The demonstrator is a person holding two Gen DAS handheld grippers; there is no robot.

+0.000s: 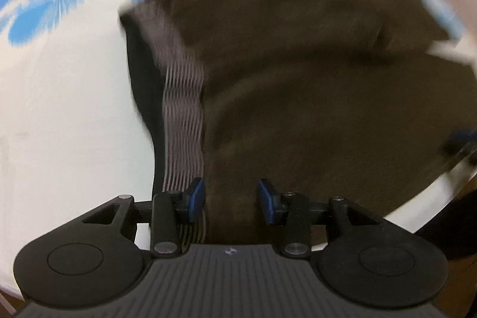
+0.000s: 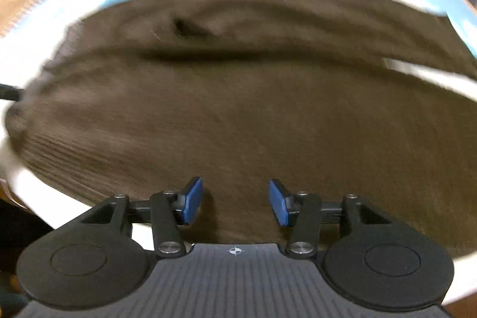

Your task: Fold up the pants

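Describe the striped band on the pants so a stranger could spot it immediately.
Start at the white and blue cloud-print sheet. The brown pants lie on it; along their left edge, ahead of the left gripper, runs the striped band, alone in grey wavy ribbing.

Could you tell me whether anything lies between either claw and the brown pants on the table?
Nothing visible does. The left claw is open directly over the pants, beside their striped waistband. The right claw is open over bare brown fabric too. Both views are motion-blurred, so small items could be missed.
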